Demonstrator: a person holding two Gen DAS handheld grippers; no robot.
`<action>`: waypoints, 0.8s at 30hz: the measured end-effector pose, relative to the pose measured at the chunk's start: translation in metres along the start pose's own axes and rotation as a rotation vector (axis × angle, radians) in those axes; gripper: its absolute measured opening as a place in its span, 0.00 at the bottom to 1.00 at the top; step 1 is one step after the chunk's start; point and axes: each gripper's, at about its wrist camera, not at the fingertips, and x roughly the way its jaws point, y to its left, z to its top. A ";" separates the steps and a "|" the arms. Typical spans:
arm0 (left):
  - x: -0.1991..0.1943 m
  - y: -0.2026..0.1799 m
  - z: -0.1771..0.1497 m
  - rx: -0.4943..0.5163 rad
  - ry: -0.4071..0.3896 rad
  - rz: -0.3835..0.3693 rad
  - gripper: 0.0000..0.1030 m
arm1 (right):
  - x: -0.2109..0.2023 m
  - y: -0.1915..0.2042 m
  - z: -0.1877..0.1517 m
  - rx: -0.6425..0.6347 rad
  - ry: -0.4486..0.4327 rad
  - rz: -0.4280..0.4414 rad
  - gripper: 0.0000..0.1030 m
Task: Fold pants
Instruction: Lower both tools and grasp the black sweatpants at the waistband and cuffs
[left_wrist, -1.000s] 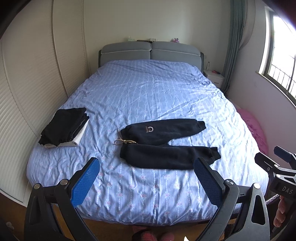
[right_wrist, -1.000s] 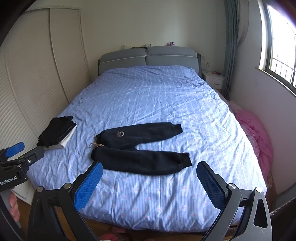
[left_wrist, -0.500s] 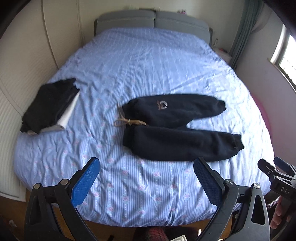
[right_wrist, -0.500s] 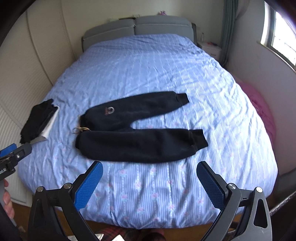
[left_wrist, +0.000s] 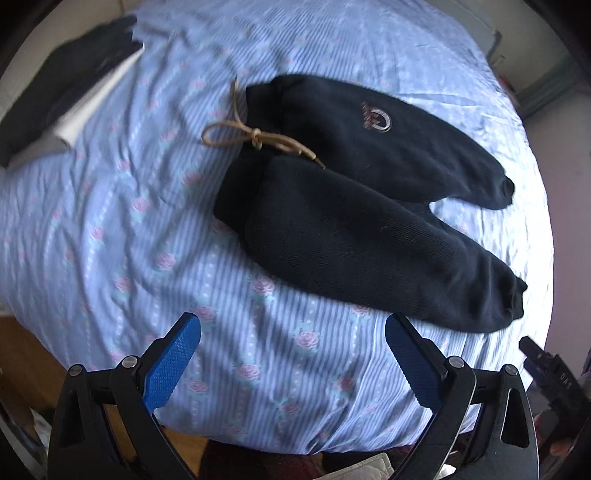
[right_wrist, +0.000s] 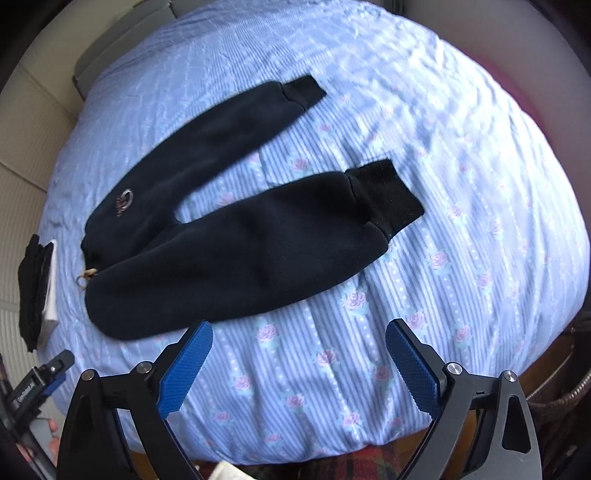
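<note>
Left wrist view: left gripper (left_wrist: 292, 334) wide open and empty above the striped bedsheet (left_wrist: 122, 236), near edge of the dark pants (left_wrist: 354, 206) just ahead, tan drawstring (left_wrist: 255, 138) at the waist to the left; thick, soft, limp knit, probably best pinched at the waistband corner. Right wrist view: right gripper (right_wrist: 299, 341) empty, jaws just closing slightly yet wide, pants spread flat with legs splayed, ribbed cuff (right_wrist: 388, 197) likely the firmest hold.
</note>
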 end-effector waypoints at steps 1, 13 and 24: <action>0.010 -0.001 0.003 -0.018 0.017 0.003 0.99 | 0.012 -0.003 0.008 -0.001 0.024 -0.003 0.91; 0.093 0.001 0.026 -0.322 0.145 -0.062 0.91 | 0.119 -0.019 0.047 0.011 0.240 0.015 0.84; 0.090 0.011 0.025 -0.494 0.165 -0.181 0.28 | 0.139 0.010 0.054 -0.089 0.249 0.007 0.31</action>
